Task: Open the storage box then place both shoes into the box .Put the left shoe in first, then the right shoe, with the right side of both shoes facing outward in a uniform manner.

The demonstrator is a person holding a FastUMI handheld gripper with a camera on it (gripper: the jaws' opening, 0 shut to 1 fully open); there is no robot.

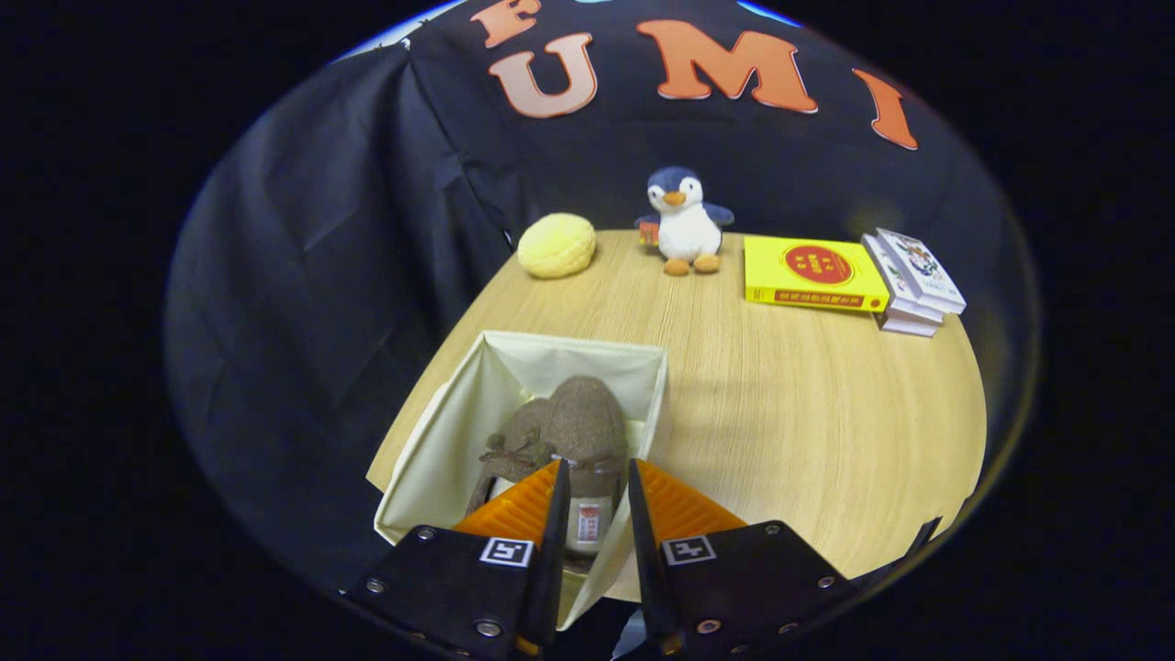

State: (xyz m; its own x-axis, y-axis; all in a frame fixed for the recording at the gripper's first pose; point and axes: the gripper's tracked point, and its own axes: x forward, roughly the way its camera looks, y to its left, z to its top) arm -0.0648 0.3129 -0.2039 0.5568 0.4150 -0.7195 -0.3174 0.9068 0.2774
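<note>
The cream fabric storage box [439, 450] stands open at the table's near left edge. Two brown fuzzy shoes lie inside it, side by side, toes pointing away from me. One shoe [516, 439], with a small bow, rests against the box's left wall. The other shoe [587, 422] lies to its right. Its heel opening, with a white label inside, sits between my fingers. My gripper [595, 475] hangs over the near end of the box and is shut on that heel, both fingers pressing its sides.
On the far side of the wooden table [789, 413] sit a yellow bun-shaped cushion [556, 245], a plush penguin [684, 223], a yellow book [812, 273] and a small stack of white books [912, 282]. Black cloth hangs behind the table and to its left.
</note>
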